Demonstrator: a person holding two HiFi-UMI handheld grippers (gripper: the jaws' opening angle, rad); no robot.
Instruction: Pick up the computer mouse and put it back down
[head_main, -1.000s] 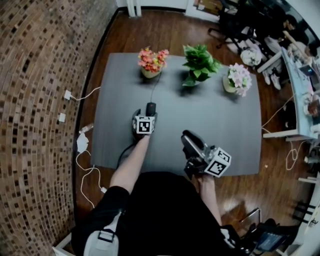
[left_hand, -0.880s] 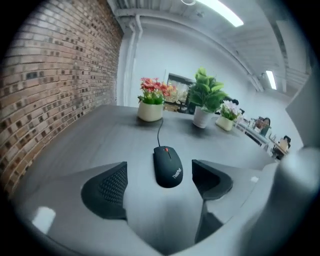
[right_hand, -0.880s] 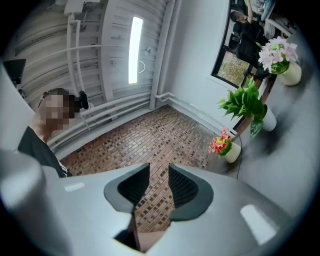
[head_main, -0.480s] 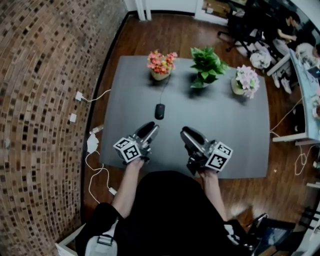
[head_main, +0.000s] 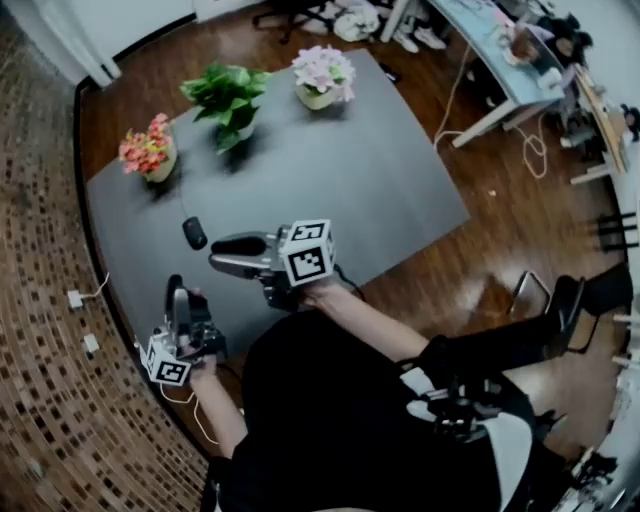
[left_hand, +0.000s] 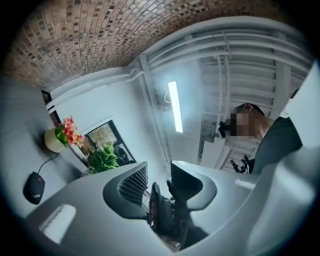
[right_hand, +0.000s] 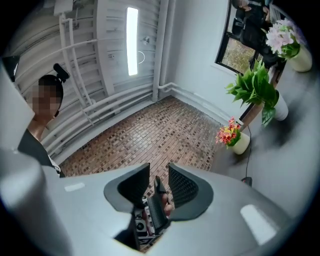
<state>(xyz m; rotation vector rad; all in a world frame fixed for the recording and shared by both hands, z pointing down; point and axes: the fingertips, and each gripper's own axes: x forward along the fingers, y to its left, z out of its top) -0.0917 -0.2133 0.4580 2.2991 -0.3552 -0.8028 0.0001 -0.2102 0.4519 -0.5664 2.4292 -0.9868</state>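
Mouse half behind right hand-held gripper

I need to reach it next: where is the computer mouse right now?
In the head view the computer mouse lies on the grey table, at its left side, just below the red-flower pot.

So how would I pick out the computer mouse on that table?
Start at the grey table. Just in front of the pot of red flowers lies the mouse. It is small, flat and black, trailing a thin cord, whereas its neighbours are all potted plants.
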